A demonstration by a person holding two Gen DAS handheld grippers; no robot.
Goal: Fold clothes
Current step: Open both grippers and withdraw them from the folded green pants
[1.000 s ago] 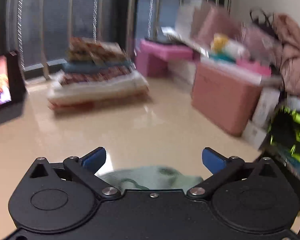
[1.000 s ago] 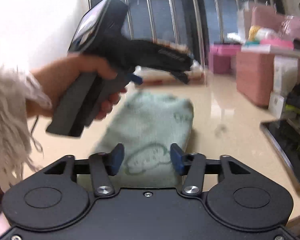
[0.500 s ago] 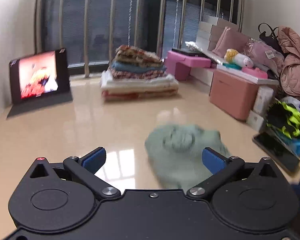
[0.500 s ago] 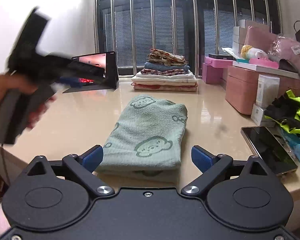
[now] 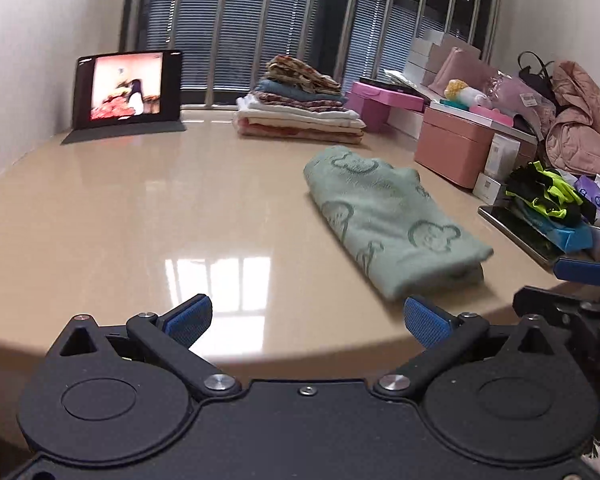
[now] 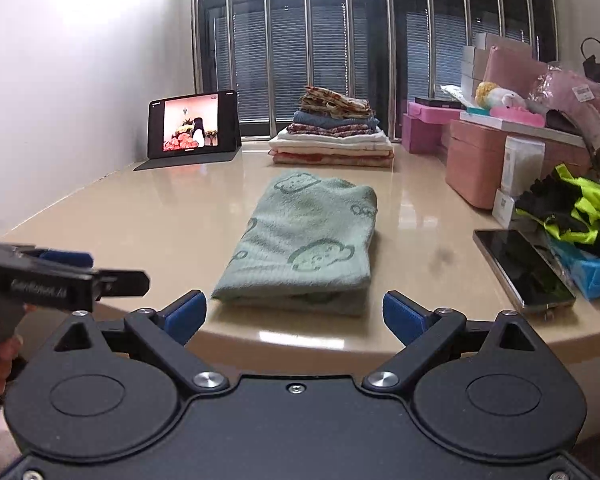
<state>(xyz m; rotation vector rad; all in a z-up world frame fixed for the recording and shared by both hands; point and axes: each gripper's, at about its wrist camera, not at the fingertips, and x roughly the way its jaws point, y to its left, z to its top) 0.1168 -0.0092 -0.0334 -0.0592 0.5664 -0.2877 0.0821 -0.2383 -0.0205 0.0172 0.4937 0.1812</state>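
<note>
A green towel with bear prints (image 6: 304, 240) lies folded into a neat rectangle on the beige table (image 6: 159, 216); it also shows in the left wrist view (image 5: 388, 216). My left gripper (image 5: 306, 320) is open and empty, hovering at the table's near edge, left of the towel. My right gripper (image 6: 295, 316) is open and empty, just short of the towel's near end. The left gripper also shows at the left edge of the right wrist view (image 6: 67, 276).
A stack of folded clothes (image 6: 334, 132) stands at the table's far side. A tablet (image 6: 193, 126) plays video at the far left. A phone (image 6: 520, 268), neon-and-black gloves (image 6: 572, 212) and pink boxes (image 6: 484, 164) crowd the right side.
Both grippers have let go of the towel and pulled back toward the table's near edge. The right gripper opened wide. The left gripper swung away to the left.
</note>
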